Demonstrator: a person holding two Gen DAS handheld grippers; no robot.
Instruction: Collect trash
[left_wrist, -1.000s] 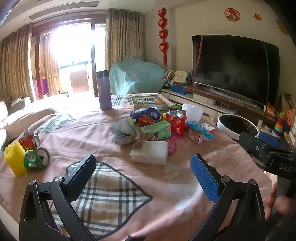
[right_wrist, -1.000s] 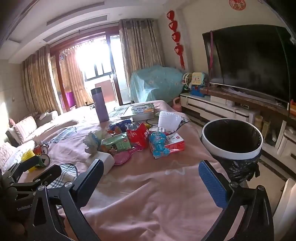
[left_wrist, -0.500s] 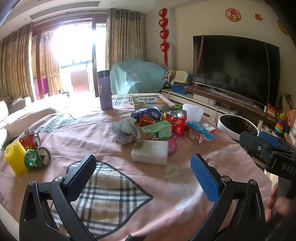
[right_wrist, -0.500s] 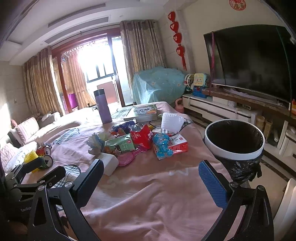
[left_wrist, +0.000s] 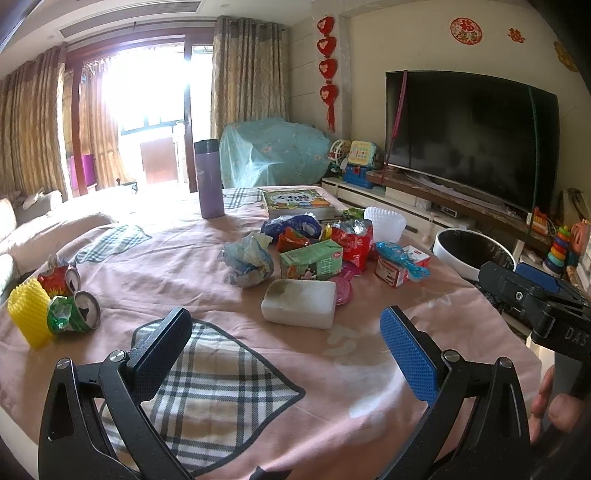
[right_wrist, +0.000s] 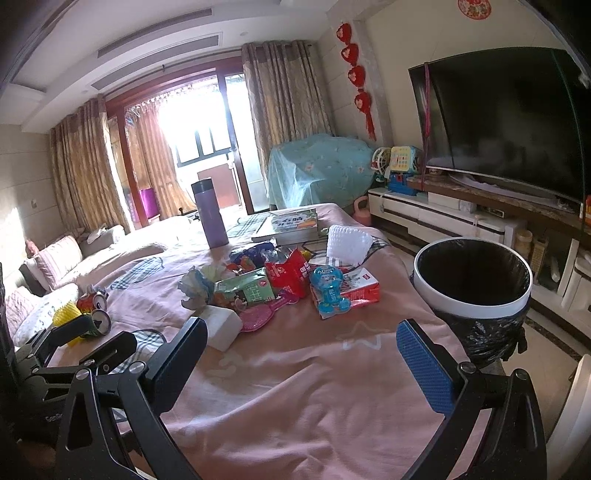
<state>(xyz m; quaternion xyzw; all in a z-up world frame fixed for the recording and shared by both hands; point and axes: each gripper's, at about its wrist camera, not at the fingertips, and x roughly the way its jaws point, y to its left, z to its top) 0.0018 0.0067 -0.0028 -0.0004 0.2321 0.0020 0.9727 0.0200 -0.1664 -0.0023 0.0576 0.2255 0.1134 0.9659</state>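
Left gripper (left_wrist: 284, 343): jaws wide apart, nothing between them; it hangs over the near edge of the table, above a plaid patch (left_wrist: 207, 391) in the pink cloth (left_wrist: 332, 369).
Right gripper (right_wrist: 299, 354): jaws spread wide and empty, over bare pink cloth at the table's near right side; in the left view its black body shows at the right edge, with a person's fingers (left_wrist: 554, 402) on the handle.
Trash pile: clustered mid-table, well ahead of both grippers.
Sponge (left_wrist: 299, 303): white block, soiled on one end, nearest the left gripper, lying flat and touching a pink lid (left_wrist: 344, 290).
Carton (left_wrist: 311, 259): green, lying on its side just behind the sponge.
Wad (left_wrist: 248, 259): crumpled blue-white paper, left of the carton.
Red bag (left_wrist: 351, 240): torn open, standing right of the carton; blue and orange wrappers (left_wrist: 291, 229) behind it.
Small box (left_wrist: 391, 264): red and white, right of the pile, with a blue blister pack (left_wrist: 400, 254) lying across it.
White tray (left_wrist: 384, 223): ribbed plastic, at the pile's far right.
Cans (left_wrist: 74, 306): two crushed, one red and one green, at the table's left edge, beside a yellow foam net (left_wrist: 27, 317).
Bin (right_wrist: 472, 280): white rim, black liner, open, standing on the floor just off the table's right side.
Flask (left_wrist: 210, 179): purple, upright at the far side.
Book (left_wrist: 295, 201): flat, behind the pile.
TV (left_wrist: 469, 144): dark, on the right wall.
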